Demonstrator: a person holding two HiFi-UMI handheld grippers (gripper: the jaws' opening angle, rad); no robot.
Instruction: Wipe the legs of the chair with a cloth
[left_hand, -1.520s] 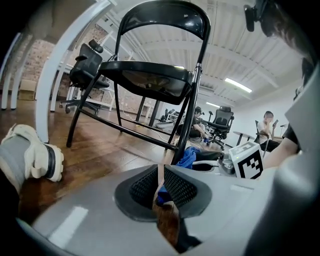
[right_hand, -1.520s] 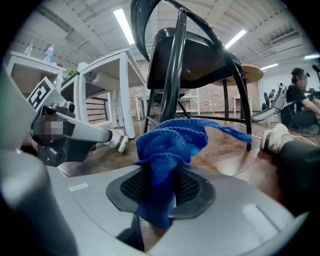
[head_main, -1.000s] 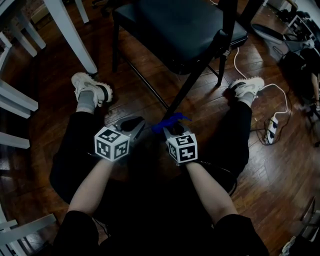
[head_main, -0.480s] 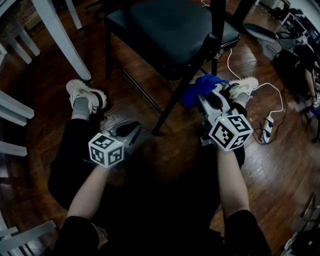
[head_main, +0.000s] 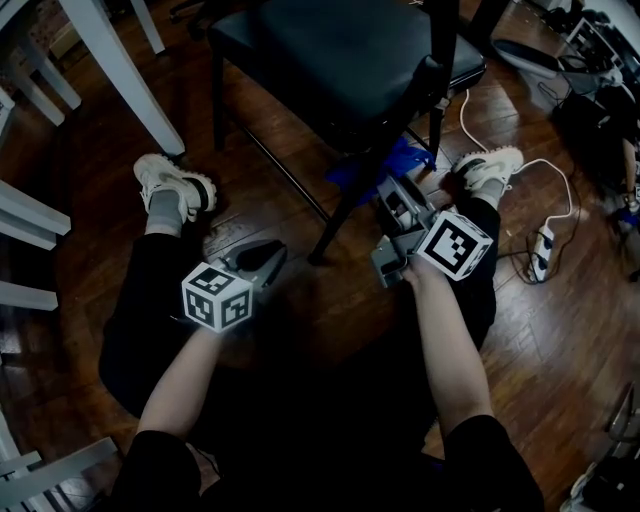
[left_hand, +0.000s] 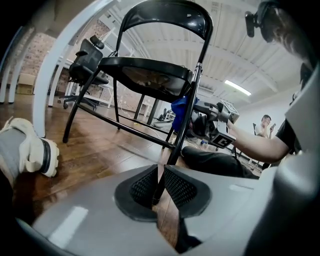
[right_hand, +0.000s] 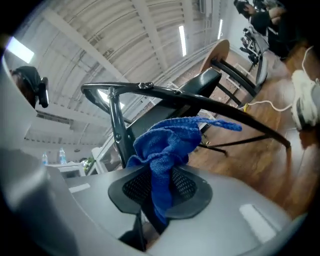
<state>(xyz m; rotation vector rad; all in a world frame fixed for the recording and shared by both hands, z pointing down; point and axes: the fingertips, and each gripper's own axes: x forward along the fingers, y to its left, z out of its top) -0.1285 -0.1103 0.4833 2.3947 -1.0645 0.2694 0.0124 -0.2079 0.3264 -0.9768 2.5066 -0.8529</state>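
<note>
The black folding chair (head_main: 340, 60) stands on the wood floor ahead of me. Its near front leg (head_main: 340, 220) slants down to the floor between my knees. My right gripper (head_main: 388, 188) is shut on a blue cloth (head_main: 385, 162), and the cloth lies against the upper part of that leg, just under the seat. In the right gripper view the cloth (right_hand: 167, 145) bunches out of the right gripper (right_hand: 159, 187), in front of the chair's black tubes (right_hand: 116, 125). My left gripper (head_main: 272, 255) hangs low, left of the leg's foot and apart from it. The left gripper (left_hand: 161, 172) is shut and empty, with the leg (left_hand: 187, 120) beyond it.
White table legs (head_main: 130, 70) and white chair parts (head_main: 30, 210) stand at the left. A power strip (head_main: 543, 252) with a white cable (head_main: 560, 185) lies at the right. My shoes (head_main: 175, 185) (head_main: 490, 170) rest on either side of the chair. An office chair (left_hand: 87, 60) stands farther back.
My right gripper has carried the blue cloth from the foot of the chair leg up and to the right, to just under the seat. The left gripper has stayed where it was.
</note>
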